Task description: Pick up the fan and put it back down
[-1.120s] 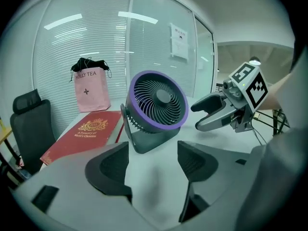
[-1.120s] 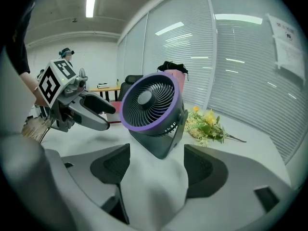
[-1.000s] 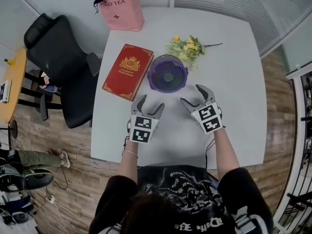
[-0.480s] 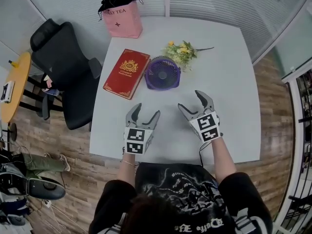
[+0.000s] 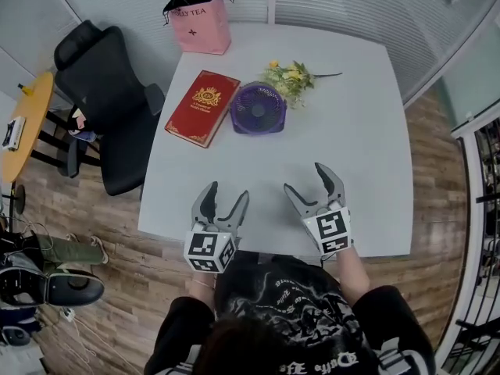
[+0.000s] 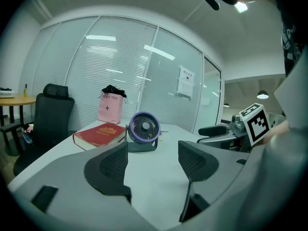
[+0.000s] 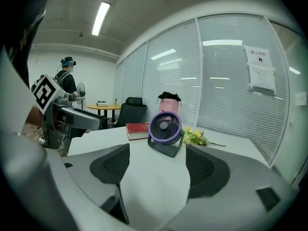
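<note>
Fan (image 5: 258, 108) stands upper middle in the head view, between a book (image 5: 201, 107) and flowers (image 5: 293, 74), well apart from the left gripper (image 5: 225, 198) and right gripper (image 5: 308, 182) at the lower edge. Left gripper view: jaws spread, only table (image 6: 155, 176) between. Right gripper view: likewise spread and empty, fan centred ahead. Pickup seems not yet begun; next, reach forward and close on the fan.

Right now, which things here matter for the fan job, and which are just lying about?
Part of the job:
fan, standing on the table
left gripper, open, empty
right gripper, open, empty

Just lying about:
book
flowers
bag
chair, beside the table
</note>
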